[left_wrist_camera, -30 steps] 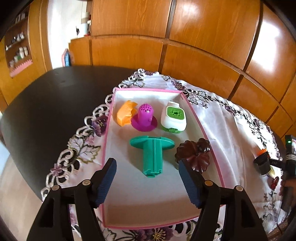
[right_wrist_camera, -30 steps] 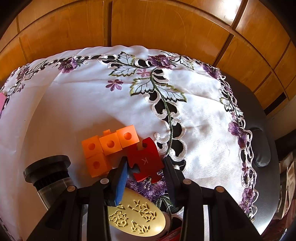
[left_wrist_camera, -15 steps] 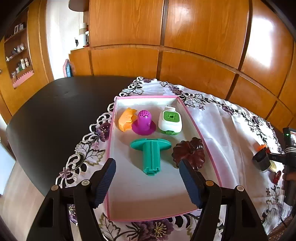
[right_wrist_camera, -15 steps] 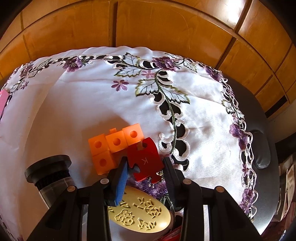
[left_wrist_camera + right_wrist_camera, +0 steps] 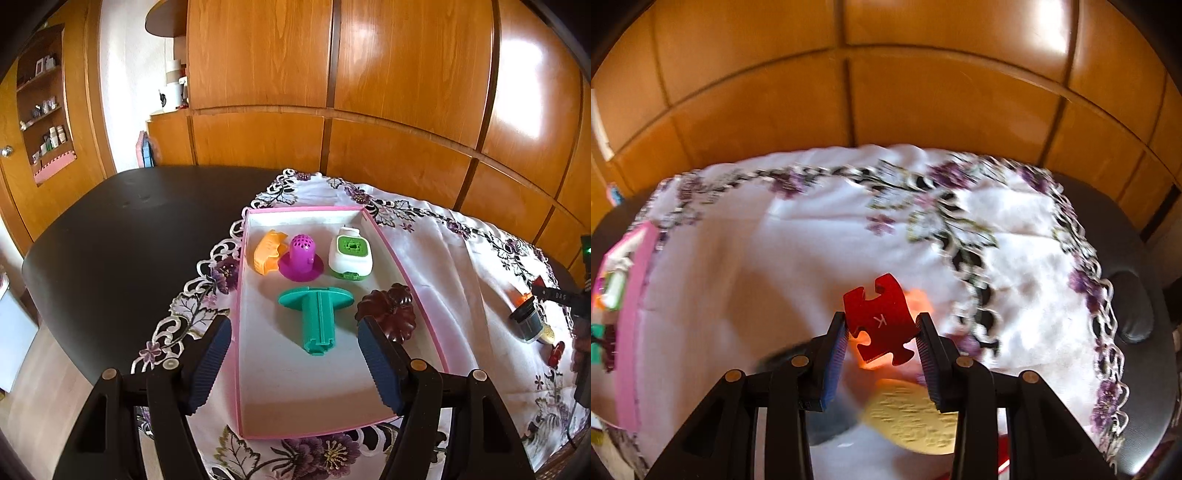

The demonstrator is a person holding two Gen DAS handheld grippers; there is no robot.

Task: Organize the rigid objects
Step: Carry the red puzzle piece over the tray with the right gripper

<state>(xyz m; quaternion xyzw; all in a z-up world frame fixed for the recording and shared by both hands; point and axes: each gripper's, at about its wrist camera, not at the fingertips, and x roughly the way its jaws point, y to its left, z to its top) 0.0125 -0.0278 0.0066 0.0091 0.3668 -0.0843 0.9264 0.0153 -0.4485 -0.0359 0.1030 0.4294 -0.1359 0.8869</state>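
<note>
Presently: five items are lodged in pink tray (image 5: 424, 295) | red puzzle piece (image 5: 881, 320) is pinched by right gripper (image 5: 882, 334), raised above tablecloth (image 5: 775, 258) | left gripper (image 5: 295, 354) spread, empty, over tray | yellow oval (image 5: 912, 421), orange blocks (image 5: 916, 299), dark jar (image 5: 526, 321) judged left.

Glossy varnished wood panels (image 5: 406, 74) line the wall, with bright reflections. The bench (image 5: 129, 229) has a dark, matt, smooth top. Over it lies a white cloth (image 5: 443, 258) with a soft sheen, embroidered flowers and a cut-out lace edge. A shallow tray (image 5: 402, 266) with a pink rim looks like matt card. Inside it, a green piece (image 5: 317, 314) and a purple piece (image 5: 301, 254) look like smooth plastic. The red puzzle piece (image 5: 881, 319) looks smooth and matt. The gripper pads (image 5: 207, 362) are ribbed blue.
</note>
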